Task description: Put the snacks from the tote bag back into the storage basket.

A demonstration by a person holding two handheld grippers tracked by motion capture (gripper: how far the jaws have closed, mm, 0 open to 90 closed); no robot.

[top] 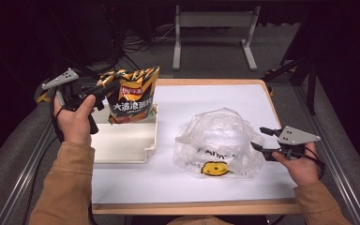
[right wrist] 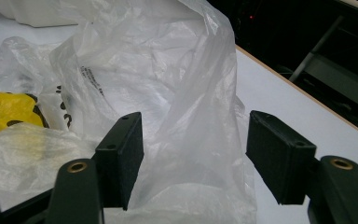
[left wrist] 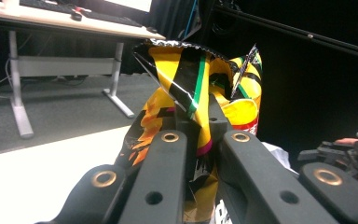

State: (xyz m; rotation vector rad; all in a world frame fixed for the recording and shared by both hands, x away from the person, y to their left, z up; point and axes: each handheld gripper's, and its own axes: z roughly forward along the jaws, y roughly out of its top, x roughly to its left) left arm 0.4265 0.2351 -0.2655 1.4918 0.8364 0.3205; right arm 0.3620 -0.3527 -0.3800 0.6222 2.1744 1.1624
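Observation:
A yellow and black chip bag (top: 133,96) hangs upright over the back of a white tray (top: 122,143). My left gripper (top: 107,87) is shut on the bag's upper left edge; in the left gripper view the crumpled bag (left wrist: 191,88) is pinched between the jaws at my left gripper (left wrist: 196,119). A clear plastic bag (top: 218,140) with a yellow smiley print lies crumpled on the white table. My right gripper (top: 261,139) is open at the bag's right edge. In the right gripper view a fold of the plastic bag (right wrist: 186,93) stands between the spread jaws of my right gripper (right wrist: 196,156).
The white table top (top: 178,180) has a wooden rim. Beyond it is a grey floor with a white table frame (top: 213,33) and cables. The person's brown sleeves (top: 68,187) come in from the bottom.

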